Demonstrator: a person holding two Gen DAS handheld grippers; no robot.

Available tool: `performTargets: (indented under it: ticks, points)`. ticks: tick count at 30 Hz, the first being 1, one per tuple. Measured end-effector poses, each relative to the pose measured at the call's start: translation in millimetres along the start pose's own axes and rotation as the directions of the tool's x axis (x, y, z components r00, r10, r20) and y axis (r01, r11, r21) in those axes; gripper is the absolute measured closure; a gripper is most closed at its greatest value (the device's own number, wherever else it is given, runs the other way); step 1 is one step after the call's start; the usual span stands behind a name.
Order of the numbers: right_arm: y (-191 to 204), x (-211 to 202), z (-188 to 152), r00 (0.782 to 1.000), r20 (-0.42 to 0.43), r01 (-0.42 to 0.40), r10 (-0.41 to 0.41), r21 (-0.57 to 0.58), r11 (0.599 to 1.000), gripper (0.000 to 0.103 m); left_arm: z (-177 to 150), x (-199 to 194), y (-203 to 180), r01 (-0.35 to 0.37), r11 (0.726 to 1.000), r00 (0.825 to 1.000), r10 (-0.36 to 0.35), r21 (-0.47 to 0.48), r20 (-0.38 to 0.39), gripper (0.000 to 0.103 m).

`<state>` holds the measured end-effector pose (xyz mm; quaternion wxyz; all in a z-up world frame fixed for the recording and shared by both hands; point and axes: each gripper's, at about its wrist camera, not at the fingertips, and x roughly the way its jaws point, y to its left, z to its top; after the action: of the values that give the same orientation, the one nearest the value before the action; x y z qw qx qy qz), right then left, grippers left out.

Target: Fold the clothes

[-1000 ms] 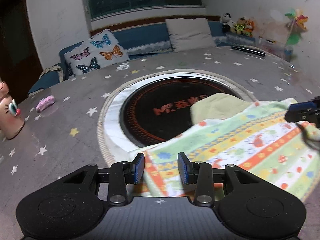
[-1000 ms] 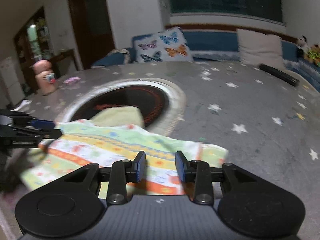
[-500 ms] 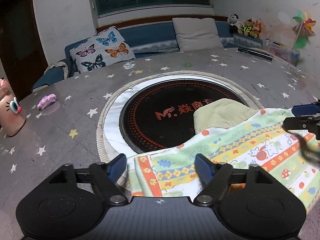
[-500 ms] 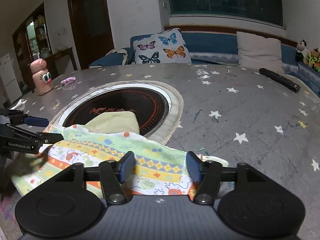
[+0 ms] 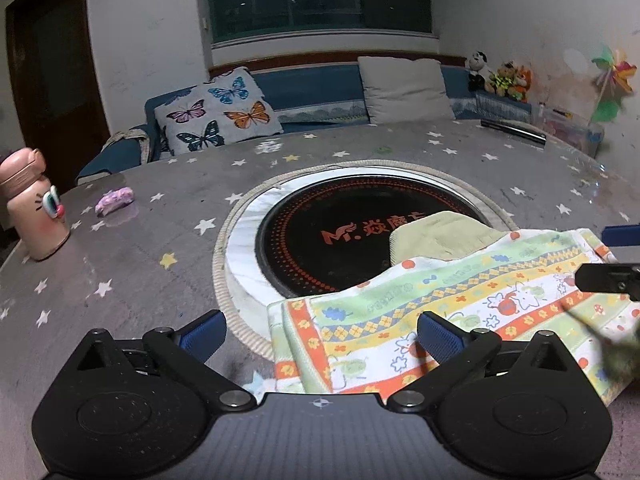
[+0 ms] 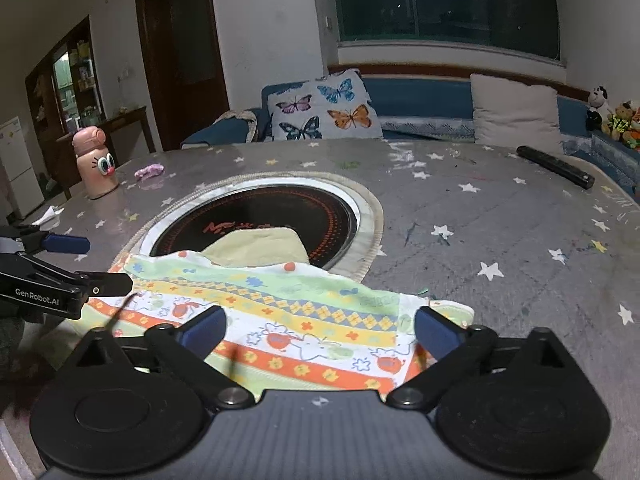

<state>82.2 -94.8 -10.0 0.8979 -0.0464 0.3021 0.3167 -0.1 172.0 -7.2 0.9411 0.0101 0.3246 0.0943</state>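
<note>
**Q:** Between the blue pads of the left gripper, what lies there, and is it held?

**A:** Its jaws have just been opening and stand wide apart. The near left corner of the patterned cloth lies flat on the table between them, and neither pad presses on it. The right gripper matches: its jaws too have just been opening, and the cloth's near edge lies loose between the spread pads.

**Q:** Where is the cloth, and in what state?

**A:** It rests near the front of the star-printed table, its far edge overlapping the black round hotplate set in the middle. The near left corner shows doubled layers, which suggests one fold laid down and released. A plain yellowish cloth shows from under its far edge, on the hotplate; whether that is a separate piece or the same item's underside cannot be told.

**Q:** What remains?

**A:** Judging from its wide, strip-like shape, at least one further fold across its length is probably left, then squaring the edges. Farther out, a pink bottle and a dark remote stand well clear.
</note>
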Motion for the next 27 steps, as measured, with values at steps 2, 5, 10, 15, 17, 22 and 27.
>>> performTargets:
  ticks: [2,5,10,15,17,22,27]
  points:
    - [4.4,-4.5,-0.4,1.000,0.015,0.001,-0.001,-0.011,1.000,0.000,-1.6,-5.1,0.0,-0.015,1.000,1.000,0.015,0.002,0.008,0.000]
    - [12.0,-7.7,-0.9,1.000,0.025,-0.002,0.002,-0.010,1.000,0.000,-5.6,-11.9,0.6,-0.027,1.000,1.000,0.027,0.004,0.012,0.000]
    - [32.8,-8.5,-7.8,0.999,0.012,-0.042,0.043,-0.045,0.998,0.000,-17.9,-24.5,8.7,-0.042,0.998,0.999,0.042,-0.036,0.009,0.000]
    - [57.8,-1.5,-25.0,0.997,-0.032,-0.067,0.063,-0.138,0.988,0.000,-34.5,-32.9,9.3,-0.053,0.998,0.999,0.053,-0.040,-0.014,0.000]
    - [65.8,-1.2,-31.6,0.997,-0.040,-0.066,0.060,-0.172,0.983,0.000,-40.7,-34.0,8.4,-0.057,0.998,0.998,0.057,-0.034,-0.023,0.000]
    - [80.4,-12.1,-34.9,0.998,-0.018,-0.066,0.063,-0.240,0.969,0.000,-49.8,-39.1,11.9,-0.054,0.997,0.998,0.053,-0.046,-0.023,0.000]
    - [91.1,-4.4,-39.7,0.996,-0.047,-0.081,0.071,-0.265,0.961,0.000,-52.9,-40.2,14.5,-0.045,0.997,0.999,0.044,-0.057,-0.027,0.000]
